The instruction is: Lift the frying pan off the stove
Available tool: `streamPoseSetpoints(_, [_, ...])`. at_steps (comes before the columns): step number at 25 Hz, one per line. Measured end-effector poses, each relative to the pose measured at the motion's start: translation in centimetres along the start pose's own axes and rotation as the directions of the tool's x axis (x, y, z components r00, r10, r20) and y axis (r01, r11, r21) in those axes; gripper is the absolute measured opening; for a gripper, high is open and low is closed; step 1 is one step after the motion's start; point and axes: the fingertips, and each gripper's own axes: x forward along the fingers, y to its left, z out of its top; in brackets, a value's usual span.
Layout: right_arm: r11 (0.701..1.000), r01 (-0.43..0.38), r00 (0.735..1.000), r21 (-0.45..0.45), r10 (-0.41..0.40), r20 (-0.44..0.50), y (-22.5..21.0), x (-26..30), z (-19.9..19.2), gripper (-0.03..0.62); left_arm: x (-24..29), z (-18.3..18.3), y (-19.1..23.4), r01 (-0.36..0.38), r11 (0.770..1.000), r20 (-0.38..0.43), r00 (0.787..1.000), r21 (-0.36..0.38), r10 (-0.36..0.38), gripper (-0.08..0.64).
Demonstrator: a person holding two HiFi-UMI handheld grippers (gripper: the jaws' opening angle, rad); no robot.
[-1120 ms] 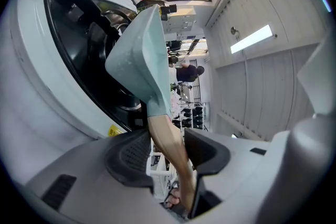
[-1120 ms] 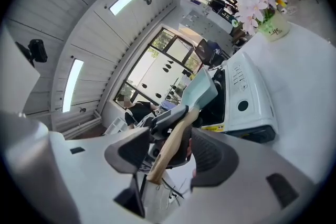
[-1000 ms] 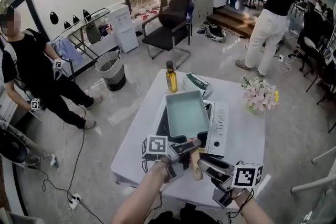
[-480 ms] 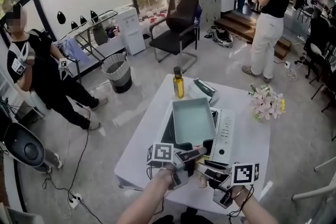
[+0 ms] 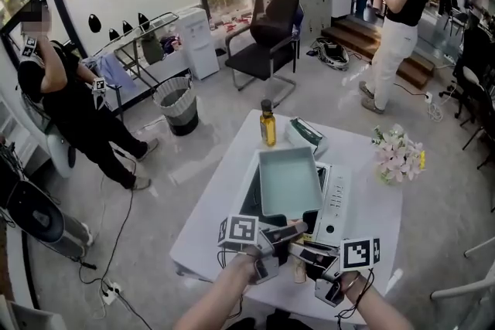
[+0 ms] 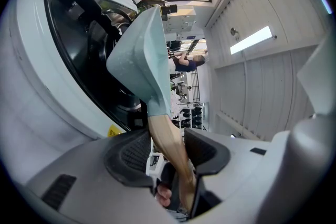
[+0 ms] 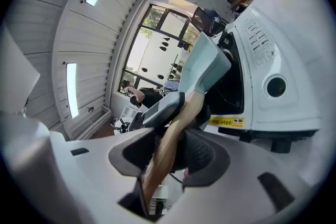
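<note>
A pale teal rectangular frying pan (image 5: 290, 180) sits on the portable stove (image 5: 334, 201) on the white table (image 5: 209, 216). Its wooden handle (image 6: 167, 134) points toward me. My left gripper (image 5: 285, 233) is shut on the handle, one pad on each side (image 6: 167, 148). My right gripper (image 5: 300, 251) takes the same handle (image 7: 173, 139) from the right, just behind the left one. Its jaws (image 7: 169, 153) are closing and both pads touch the wood. In both gripper views the pan (image 6: 140, 55) (image 7: 203, 68) rises above the black stove top.
An oil bottle (image 5: 267, 123) and a green box (image 5: 306, 134) stand at the table's far edge. A bunch of flowers (image 5: 400, 157) is at the right. On the floor beyond are a bin (image 5: 178, 103), a black chair (image 5: 267, 39) and two standing people.
My right gripper has moved in from the right onto the handle beside the left one. The pan has not left the stove. The person at the left has raised an arm.
</note>
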Motion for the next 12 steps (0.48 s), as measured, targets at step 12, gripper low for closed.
streamPoseSetpoints(12, [0.997, -0.040, 0.998, 0.059, 0.042, -0.038, -0.07, 0.62, -0.31, 0.146, 0.95, -0.30, -0.16, 0.021, 0.998, -0.002, 1.000, -0.055, -0.021, 0.193])
